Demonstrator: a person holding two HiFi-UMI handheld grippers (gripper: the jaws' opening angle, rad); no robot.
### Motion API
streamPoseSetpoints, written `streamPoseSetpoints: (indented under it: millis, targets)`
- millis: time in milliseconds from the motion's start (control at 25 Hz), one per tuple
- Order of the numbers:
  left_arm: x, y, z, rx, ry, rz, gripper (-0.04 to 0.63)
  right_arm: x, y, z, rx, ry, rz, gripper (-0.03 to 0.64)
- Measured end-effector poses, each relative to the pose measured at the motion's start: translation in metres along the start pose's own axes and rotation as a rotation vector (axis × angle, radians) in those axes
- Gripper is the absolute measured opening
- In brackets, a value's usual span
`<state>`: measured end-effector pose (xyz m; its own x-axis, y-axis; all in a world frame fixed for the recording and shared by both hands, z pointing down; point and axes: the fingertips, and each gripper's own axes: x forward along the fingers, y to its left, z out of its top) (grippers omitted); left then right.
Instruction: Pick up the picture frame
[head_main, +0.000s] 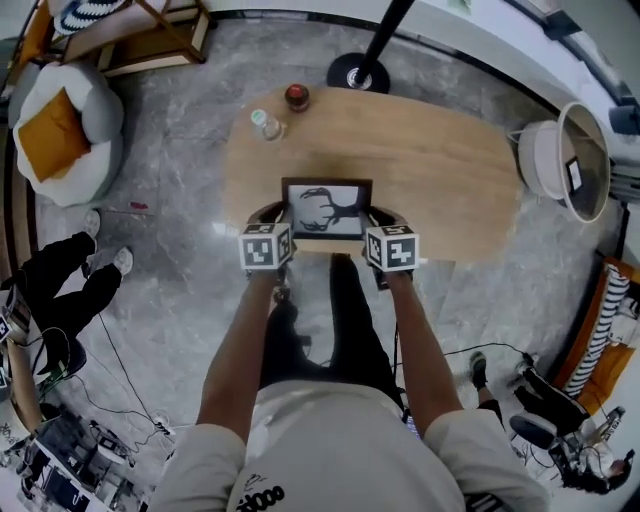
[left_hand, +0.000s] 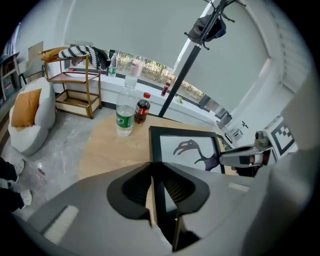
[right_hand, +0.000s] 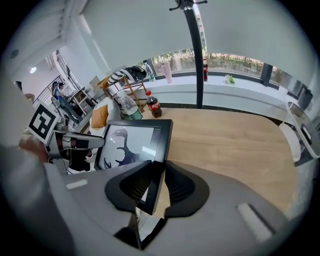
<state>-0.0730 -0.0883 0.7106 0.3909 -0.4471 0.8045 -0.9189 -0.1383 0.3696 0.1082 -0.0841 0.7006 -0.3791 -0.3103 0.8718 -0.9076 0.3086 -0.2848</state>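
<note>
Though hidden overhead, jaws pinch picture frame (left_hand: 185, 147)

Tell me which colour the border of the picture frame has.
Black. The border of the picture frame shows best in the right gripper view.

our grey left gripper (head_main: 272, 216): jaws clamped on black picture frame (head_main: 327, 210), left edge | our grey right gripper (head_main: 383, 217): clamped on right edge | forearms (head_main: 240, 345) extended forward

In the head view, the picture frame (head_main: 327, 209) has both lower corners hidden behind the left tool (head_main: 274, 226) and right tool (head_main: 379, 226).
</note>
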Motion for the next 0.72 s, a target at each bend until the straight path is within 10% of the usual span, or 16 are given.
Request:
streamPoseSetpoints:
  millis: [720]
  targets:
    - [-0.147,-0.044,0.058,0.103,-0.23,-0.055,0.075,-0.153,0.076,0.047,-0.005,-0.298,-0.124,0.08]
